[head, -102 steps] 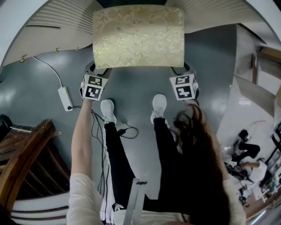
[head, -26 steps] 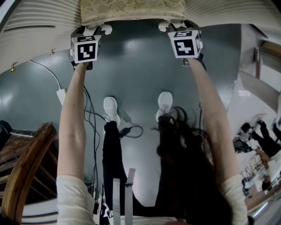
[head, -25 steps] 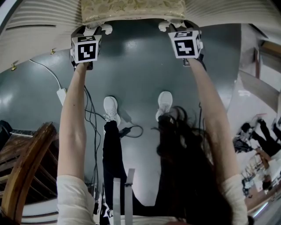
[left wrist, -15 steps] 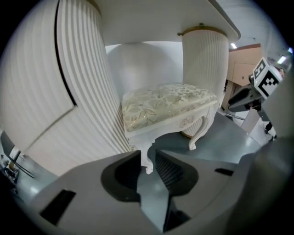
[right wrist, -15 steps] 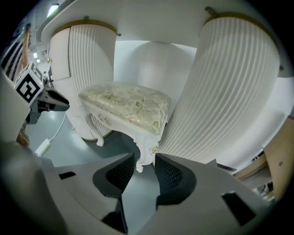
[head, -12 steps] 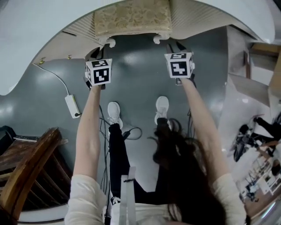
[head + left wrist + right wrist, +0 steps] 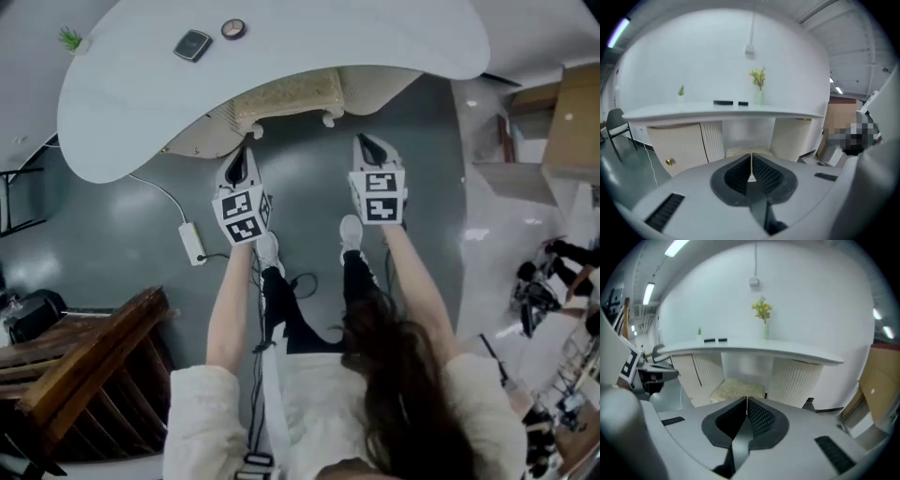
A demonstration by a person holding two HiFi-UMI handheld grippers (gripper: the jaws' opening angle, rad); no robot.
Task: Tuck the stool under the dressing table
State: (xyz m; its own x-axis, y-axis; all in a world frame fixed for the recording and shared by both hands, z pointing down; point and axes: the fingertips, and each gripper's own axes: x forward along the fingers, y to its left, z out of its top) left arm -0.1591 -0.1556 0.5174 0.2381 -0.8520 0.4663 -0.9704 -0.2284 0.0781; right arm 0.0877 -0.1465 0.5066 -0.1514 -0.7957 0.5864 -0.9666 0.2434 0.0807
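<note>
The stool (image 7: 291, 94), with a gold patterned cushion and white legs, stands under the white dressing table (image 7: 112, 112), only its near edge showing. My left gripper (image 7: 246, 155) and right gripper (image 7: 366, 142) hang side by side above the floor, short of the stool and apart from it. Both are shut with nothing between the jaws. In the left gripper view the shut left gripper (image 7: 751, 161) points at the cushion (image 7: 740, 152) below the tabletop (image 7: 722, 111). The right gripper (image 7: 746, 403) likewise faces the stool (image 7: 738, 387) in its own view.
A white power strip (image 7: 192, 244) with its cable lies on the grey floor at the left. A wooden chair (image 7: 84, 375) stands at lower left, cardboard boxes (image 7: 572, 122) at right. A dark flat object (image 7: 192, 44), a round item (image 7: 232, 29) and a vase of flowers (image 7: 759, 82) sit on the table.
Both grippers let go of the stool, shut, and rose back away from it. The stool went from out in front to under the table. The head view lifted, so the tabletop shows.
</note>
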